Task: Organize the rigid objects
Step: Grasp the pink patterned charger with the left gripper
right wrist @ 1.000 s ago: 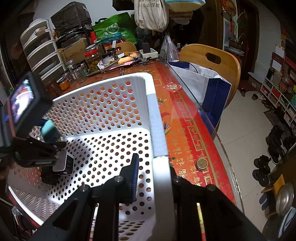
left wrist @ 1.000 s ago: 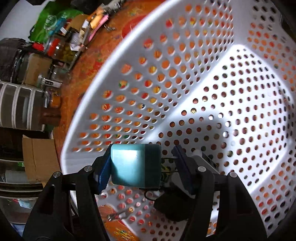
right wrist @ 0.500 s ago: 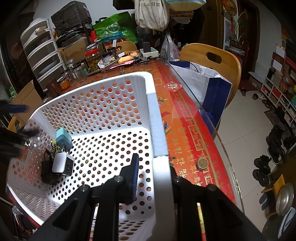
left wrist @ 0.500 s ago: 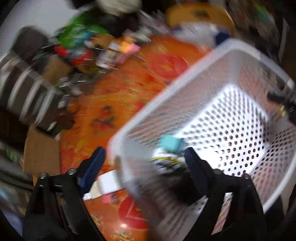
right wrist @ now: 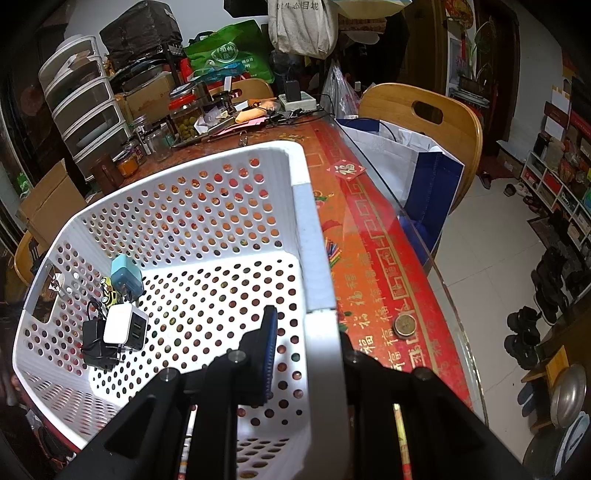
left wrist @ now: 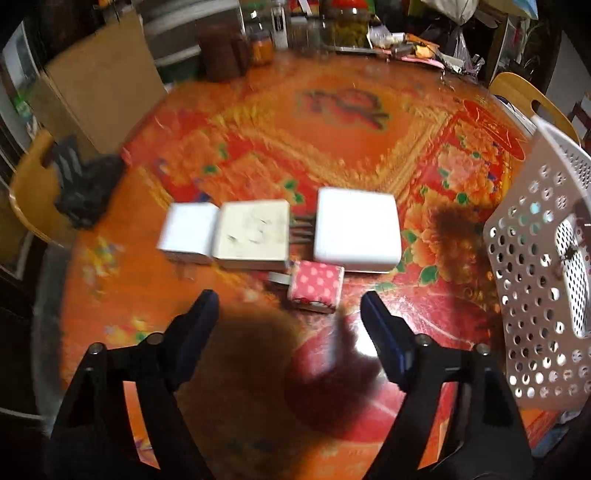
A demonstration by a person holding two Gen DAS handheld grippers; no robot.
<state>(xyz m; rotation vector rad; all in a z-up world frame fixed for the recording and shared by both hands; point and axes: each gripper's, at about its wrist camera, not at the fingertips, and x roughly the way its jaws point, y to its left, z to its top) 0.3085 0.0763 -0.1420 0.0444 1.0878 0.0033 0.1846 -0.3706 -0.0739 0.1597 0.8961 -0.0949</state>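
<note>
My left gripper hovers over the orange table, its jaws wide apart and closing, with nothing gripped. A pink dotted charger lies on the table just beyond its tips. Farther on lie a large white adapter, a cream charger and a small white charger. My right gripper is shut on the rim of the white perforated basket. Inside the basket sit a teal charger, a white USB charger and a black charger.
The basket's side rises at the right of the left wrist view. Jars, a cardboard box and clutter line the table's far edge. Wooden chairs stand around. A coin lies near the glass edge.
My left gripper let go of the teal charger in the basket, opened, and swung out of the basket to over the chargers on the table. The right gripper kept still on the rim.
</note>
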